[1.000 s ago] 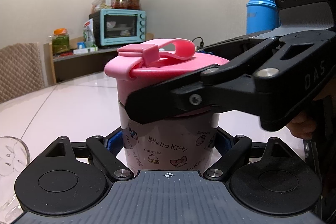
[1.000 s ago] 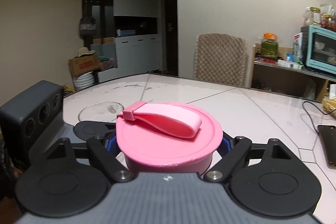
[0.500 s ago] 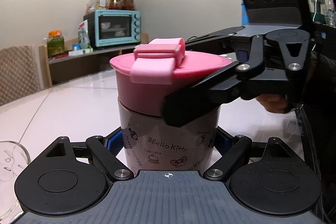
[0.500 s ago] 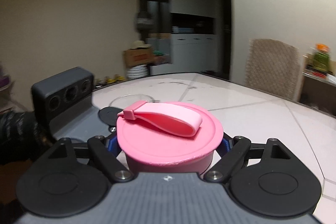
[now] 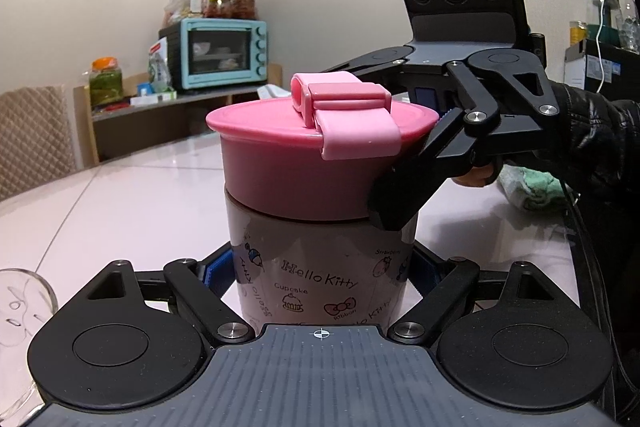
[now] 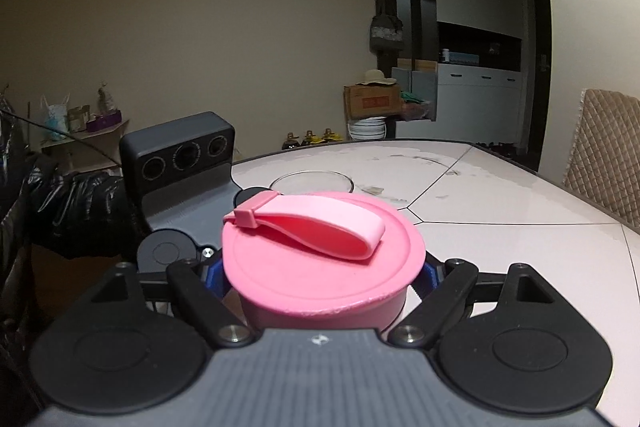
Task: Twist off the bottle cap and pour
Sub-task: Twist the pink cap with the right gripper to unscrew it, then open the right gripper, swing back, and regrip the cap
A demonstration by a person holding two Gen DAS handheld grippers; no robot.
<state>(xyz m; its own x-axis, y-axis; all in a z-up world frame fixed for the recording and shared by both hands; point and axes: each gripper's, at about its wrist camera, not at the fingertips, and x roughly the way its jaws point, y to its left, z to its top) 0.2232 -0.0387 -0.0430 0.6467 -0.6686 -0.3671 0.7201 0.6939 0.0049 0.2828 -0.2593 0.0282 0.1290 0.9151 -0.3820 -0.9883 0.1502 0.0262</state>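
Observation:
A Hello Kitty bottle (image 5: 320,267) stands upright on the white table (image 5: 120,211). My left gripper (image 5: 320,269) is shut on the bottle's body. A wide pink cap (image 5: 296,167) with a pink strap (image 5: 352,119) sits on top. My right gripper (image 6: 322,277) is shut on the cap (image 6: 320,267), gripping its sides from the right of the left wrist view (image 5: 400,203). In the right wrist view the left gripper's camera block (image 6: 180,155) shows behind the cap.
A clear glass (image 5: 20,307) stands at the left, close to the bottle; its rim (image 6: 312,181) shows beyond the cap. A green cloth (image 5: 532,187) lies on the table at the right. Chairs (image 6: 604,163) stand at the table's edge. A shelf holds a blue oven (image 5: 224,53).
My right gripper has swung around the bottle with the cap, and the cap has turned: its strap clasp moved from the left to the right front. The bottle has stayed still.

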